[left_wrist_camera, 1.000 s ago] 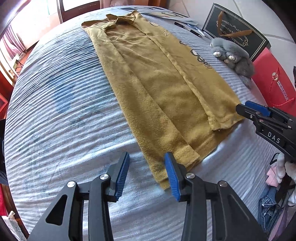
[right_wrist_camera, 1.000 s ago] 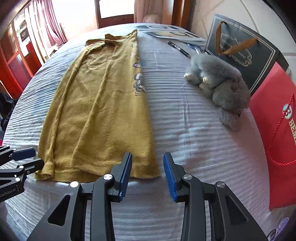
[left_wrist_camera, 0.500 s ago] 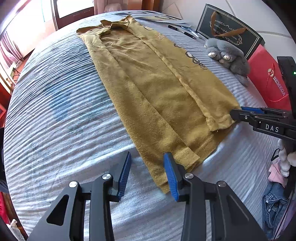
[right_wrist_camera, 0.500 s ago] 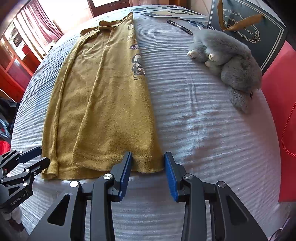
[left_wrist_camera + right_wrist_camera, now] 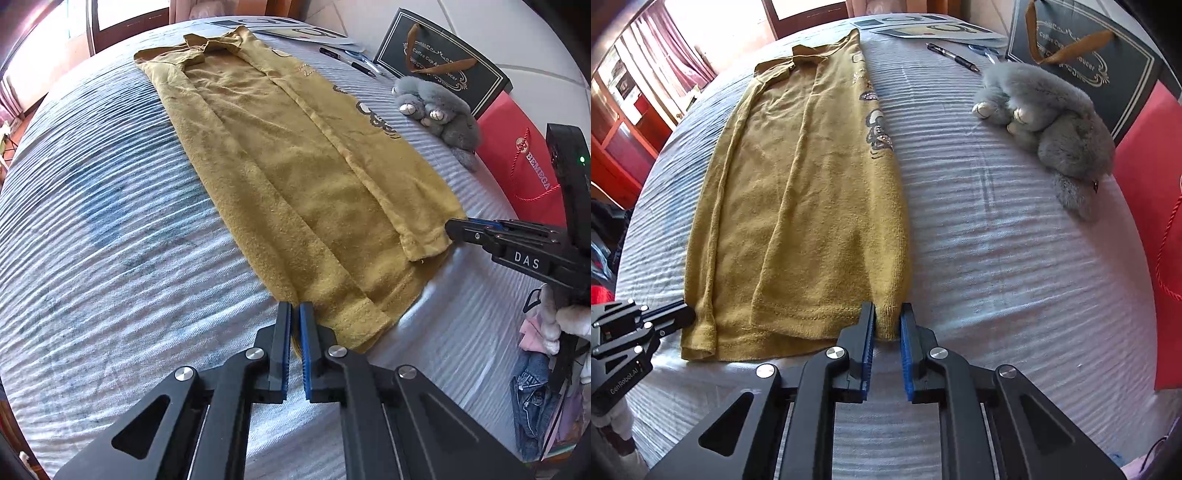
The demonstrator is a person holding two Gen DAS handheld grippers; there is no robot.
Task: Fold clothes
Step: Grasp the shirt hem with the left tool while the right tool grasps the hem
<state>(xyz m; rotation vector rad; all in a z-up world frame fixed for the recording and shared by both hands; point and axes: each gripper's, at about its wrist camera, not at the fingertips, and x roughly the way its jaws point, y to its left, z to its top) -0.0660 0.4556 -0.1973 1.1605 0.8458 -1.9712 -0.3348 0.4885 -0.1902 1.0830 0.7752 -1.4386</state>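
A mustard-yellow sweater (image 5: 295,166) lies flat on the striped bed cover (image 5: 110,240), folded lengthwise into a long strip, collar at the far end. My left gripper (image 5: 294,308) is shut on the hem's near left corner, with a fold of knit pinched between its blue pads. In the right wrist view the sweater (image 5: 812,203) runs away from my right gripper (image 5: 887,314). Its jaws are closing, and the hem's right corner fills the narrow gap between the pads. Each view shows the other gripper at the opposite hem corner: the right gripper (image 5: 448,229) and the left gripper (image 5: 687,316).
A grey plush toy (image 5: 1052,118) lies on the bed to the right of the sweater. Behind it stand a dark gift bag (image 5: 443,62) and a red bag (image 5: 517,162). Pens (image 5: 953,57) and papers (image 5: 934,31) lie at the far end. Clothes (image 5: 532,387) hang past the bed's right edge.
Both grippers stood open just short of the hem. They have moved onto its two corners and their jaws have closed on the knit.
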